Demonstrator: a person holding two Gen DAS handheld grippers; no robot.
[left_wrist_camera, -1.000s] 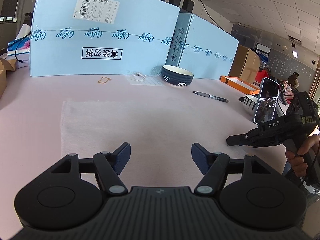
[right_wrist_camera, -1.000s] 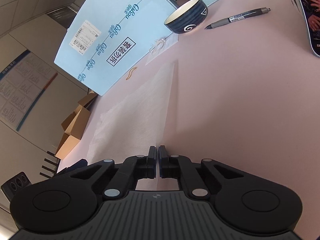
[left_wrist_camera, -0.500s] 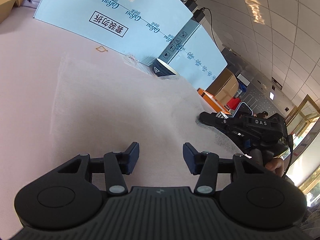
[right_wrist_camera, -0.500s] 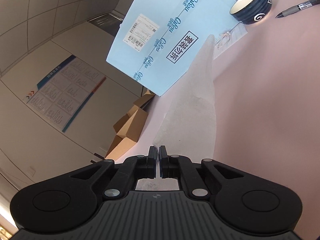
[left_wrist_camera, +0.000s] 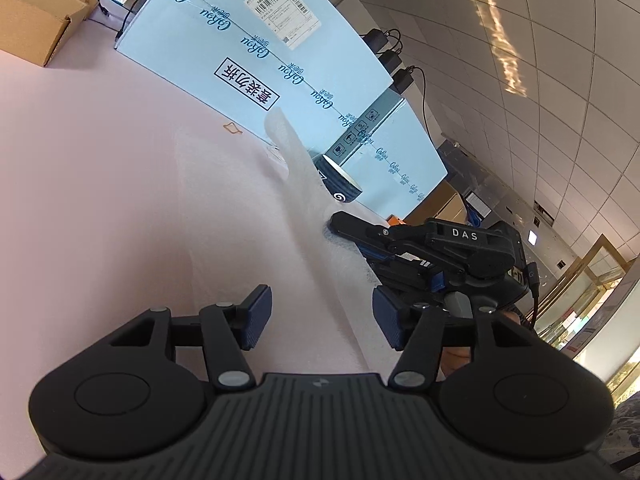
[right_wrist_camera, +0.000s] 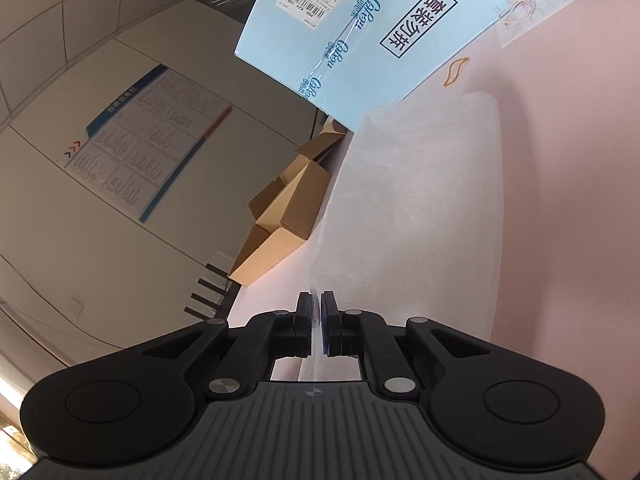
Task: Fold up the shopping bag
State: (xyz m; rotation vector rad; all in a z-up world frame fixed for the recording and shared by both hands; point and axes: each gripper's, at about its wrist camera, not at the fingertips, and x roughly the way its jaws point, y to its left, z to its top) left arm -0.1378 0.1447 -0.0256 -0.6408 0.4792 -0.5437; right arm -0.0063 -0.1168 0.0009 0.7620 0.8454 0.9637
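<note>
A thin white, see-through shopping bag [left_wrist_camera: 240,216] lies flat on the pink table [left_wrist_camera: 100,160]. Its right side is lifted into a standing flap [left_wrist_camera: 288,148]. My right gripper [left_wrist_camera: 334,220] is shut on the bag's edge, and in the right wrist view the white fabric [right_wrist_camera: 420,208] runs out from between its closed pads [right_wrist_camera: 317,304]. My left gripper [left_wrist_camera: 322,312] hovers over the bag's near part, just left of the right gripper. Its jaws are opening, and the fabric lies beneath them without the pads [left_wrist_camera: 256,316] pressing on it.
Two light blue cartons [left_wrist_camera: 256,40] stand along the back of the table, with a dark patterned bowl [left_wrist_camera: 344,188] before them. A rubber band [left_wrist_camera: 233,128] lies near the bag's far edge. A cardboard box [left_wrist_camera: 32,20] sits at the far left. More cardboard boxes [right_wrist_camera: 280,216] are beyond the table's left edge.
My right gripper has raised the bag's right edge and carried it leftward over the bag. My left gripper has rolled and shifted, and the two grippers are now close together.
</note>
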